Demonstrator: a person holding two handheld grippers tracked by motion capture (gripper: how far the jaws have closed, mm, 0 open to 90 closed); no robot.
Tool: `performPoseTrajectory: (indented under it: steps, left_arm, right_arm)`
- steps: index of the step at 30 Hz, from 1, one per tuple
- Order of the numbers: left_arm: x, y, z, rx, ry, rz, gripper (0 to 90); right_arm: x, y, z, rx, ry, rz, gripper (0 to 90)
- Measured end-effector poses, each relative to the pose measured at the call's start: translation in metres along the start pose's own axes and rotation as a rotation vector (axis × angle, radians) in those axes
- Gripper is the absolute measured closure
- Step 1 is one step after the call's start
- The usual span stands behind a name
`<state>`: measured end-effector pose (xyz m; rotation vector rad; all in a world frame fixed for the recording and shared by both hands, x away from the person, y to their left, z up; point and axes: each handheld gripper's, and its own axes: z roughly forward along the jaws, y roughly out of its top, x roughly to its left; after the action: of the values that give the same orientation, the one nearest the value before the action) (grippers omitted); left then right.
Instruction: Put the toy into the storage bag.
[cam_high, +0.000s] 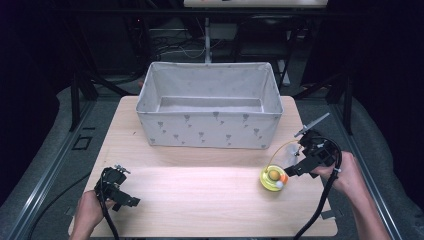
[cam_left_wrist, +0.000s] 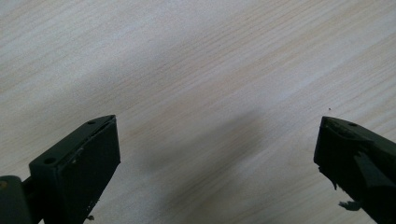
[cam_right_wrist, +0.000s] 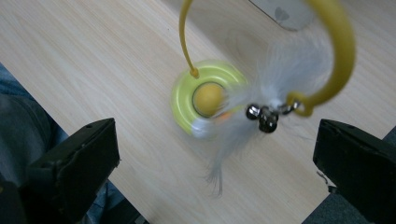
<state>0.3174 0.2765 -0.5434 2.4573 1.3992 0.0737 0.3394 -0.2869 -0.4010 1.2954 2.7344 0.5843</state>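
Note:
A yellow-green ring-shaped cat toy (cam_high: 272, 178) with an orange ball in its middle lies on the wooden table (cam_high: 200, 200) at the right. A curved yellow wire rises from it, with white feathers and small bells at its end (cam_right_wrist: 266, 116). My right gripper (cam_high: 295, 167) hovers just right of the toy, open, jaws wide apart on either side of the toy (cam_right_wrist: 205, 100) and nothing between them. My left gripper (cam_high: 125, 197) rests low at the front left corner, open over bare wood (cam_left_wrist: 210, 93).
A large grey fabric bin (cam_high: 209, 102) with a small printed pattern stands open at the back middle of the table. Dark frames and cables lie beyond the table. A person's hands hold both grippers at the front edge.

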Motion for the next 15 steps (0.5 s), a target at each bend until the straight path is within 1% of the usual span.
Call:
performPoseTrajectory:
  steps: [1, 2, 3, 5, 7, 8, 9, 10, 12, 13, 14, 15]
  left_arm:
    - [0.000, 0.000, 0.000, 0.000, 0.000, 0.000, 0.6]
    - [0.000, 0.000, 0.000, 0.001, 0.000, 0.000, 0.6]
    - [0.000, 0.000, 0.000, 0.001, 0.000, 0.000, 0.6]
    - [0.000, 0.000, 0.000, 0.000, -0.001, 0.000, 0.6]
    - [0.000, 0.000, 0.000, 0.000, -0.001, 0.001, 0.6]
    - [0.000, 0.000, 0.000, 0.001, -0.001, 0.001, 0.6]
    - [0.000, 0.000, 0.000, 0.001, -0.001, 0.001, 0.6]
    - [0.000, 0.000, 0.000, 0.001, -0.001, 0.001, 0.6]
    - [0.000, 0.000, 0.000, 0.001, -0.002, 0.002, 0.6]
    - [0.000, 0.000, 0.000, 0.001, -0.001, 0.001, 0.6]
    - [0.000, 0.000, 0.000, 0.001, -0.002, 0.001, 0.6]
    - [0.000, 0.000, 0.000, 0.001, -0.002, 0.001, 0.6]
  right_arm:
    - [0.000, 0.000, 0.000, 0.000, 0.000, 0.000, 0.0]
    - [0.000, 0.005, -0.001, 0.006, -0.009, -0.022, 0.1]
    - [0.000, 0.008, -0.002, 0.009, -0.006, -0.019, 0.1]
    - [0.000, 0.013, -0.004, 0.002, -0.014, -0.032, 0.5]
    - [0.001, 0.016, -0.005, 0.008, -0.013, -0.036, 0.7]
    - [0.001, 0.018, -0.006, 0.001, -0.014, -0.036, 0.7]
    - [0.001, 0.022, -0.007, -0.004, -0.010, -0.043, 1.0]
    - [0.002, 0.026, -0.009, -0.003, -0.020, -0.047, 1.6]
    - [0.002, 0.031, -0.011, -0.002, -0.013, -0.057, 2.3]
    - [0.003, 0.033, -0.012, -0.004, -0.021, -0.057, 2.3]
    - [0.003, 0.036, -0.014, -0.004, -0.022, -0.067, 2.6]
    - [0.004, 0.037, -0.014, -0.010, -0.016, -0.062, 3.1]
